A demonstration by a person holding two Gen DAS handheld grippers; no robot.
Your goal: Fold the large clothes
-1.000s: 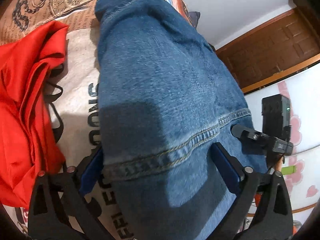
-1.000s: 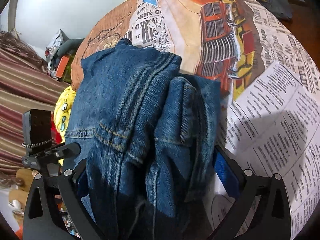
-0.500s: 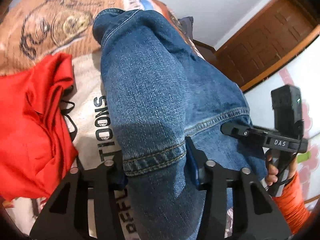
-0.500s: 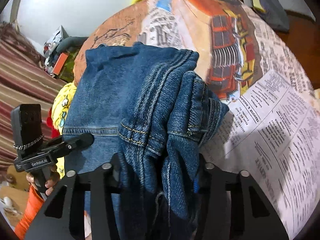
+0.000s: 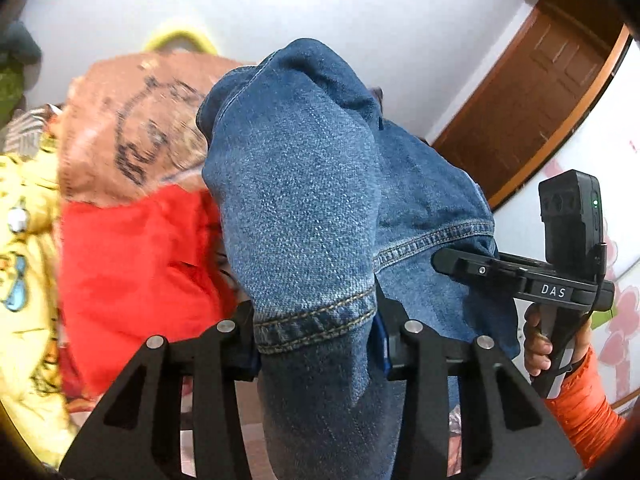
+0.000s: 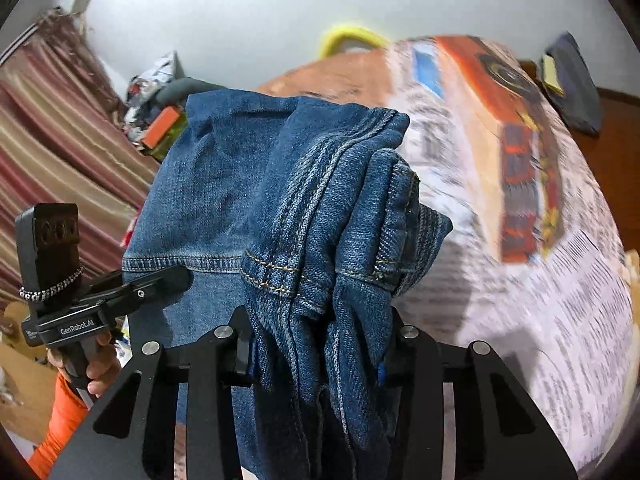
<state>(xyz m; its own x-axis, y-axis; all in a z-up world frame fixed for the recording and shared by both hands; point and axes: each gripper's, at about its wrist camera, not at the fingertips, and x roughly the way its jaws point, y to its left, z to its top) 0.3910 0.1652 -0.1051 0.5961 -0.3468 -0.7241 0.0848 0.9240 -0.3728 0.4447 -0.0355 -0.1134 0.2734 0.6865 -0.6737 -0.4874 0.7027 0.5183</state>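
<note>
Both claws clamped on the jeans, lifted off the bed

Left wrist view: the left claw (image 5: 316,340), wide open a second ago, pinches the blue denim jeans (image 5: 304,200) at the hem.
Right wrist view: the right claw (image 6: 316,352) is closing, bunched denim between its pads, above the printed bedspread (image 6: 540,240).

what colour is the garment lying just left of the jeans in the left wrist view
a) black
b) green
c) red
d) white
c: in the left wrist view a red garment lies bunched on the printed bed cover, right beside the blue jeans that the left hand-held gripper is clamped on.
</note>
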